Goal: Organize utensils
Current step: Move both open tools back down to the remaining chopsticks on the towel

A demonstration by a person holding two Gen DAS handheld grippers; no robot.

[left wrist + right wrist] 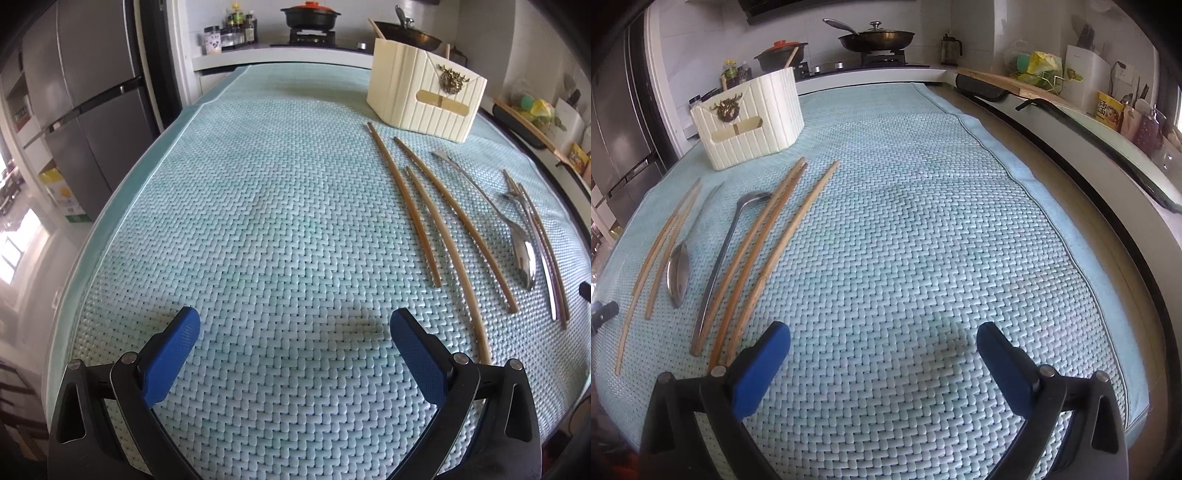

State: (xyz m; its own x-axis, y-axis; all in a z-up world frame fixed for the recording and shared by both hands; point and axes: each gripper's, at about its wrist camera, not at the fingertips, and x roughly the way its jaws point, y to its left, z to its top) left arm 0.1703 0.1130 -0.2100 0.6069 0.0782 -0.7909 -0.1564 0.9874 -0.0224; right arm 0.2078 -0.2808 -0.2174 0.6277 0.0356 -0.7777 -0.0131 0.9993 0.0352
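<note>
1. The left gripper point(295, 325) is wide open. Nothing is between its blue pads point(173, 354). It hangs over the bare mat point(258, 184).
2. The right gripper point(882, 339) is wide open too, with nothing in it. Its blue pads point(761, 369) hang over the mat point(923, 221).
3. The mat is light blue and woven. It covers the table.
4. In the left view, the chopsticks point(406, 206) lie on the mat at 2 o'clock from the gripper. Three lie side by side, with small gaps between them.
5. Further right in that view lie a spoon point(524, 258) and a second metal piece point(543, 251). More chopsticks lie right beside them.
6. The holder point(424, 96) is a cream box. It stands on the mat at 1 o'clock in the left view, just past the far tips of the chopsticks. A stick pokes up out of it.
7. In the right view, the chopsticks point(783, 240) lie at 10 o'clock from the gripper. Their near ends are close to the left pad.
8. The spoon point(677, 273) lies further left there, bowl toward the camera. A metal ladle handle point(727, 240) lies between the spoon and the chopsticks.
9. The holder point(750, 118) stands at 11 o'clock in the right view.
10. Pans point(875, 37) sit on the stove behind the table.
</note>
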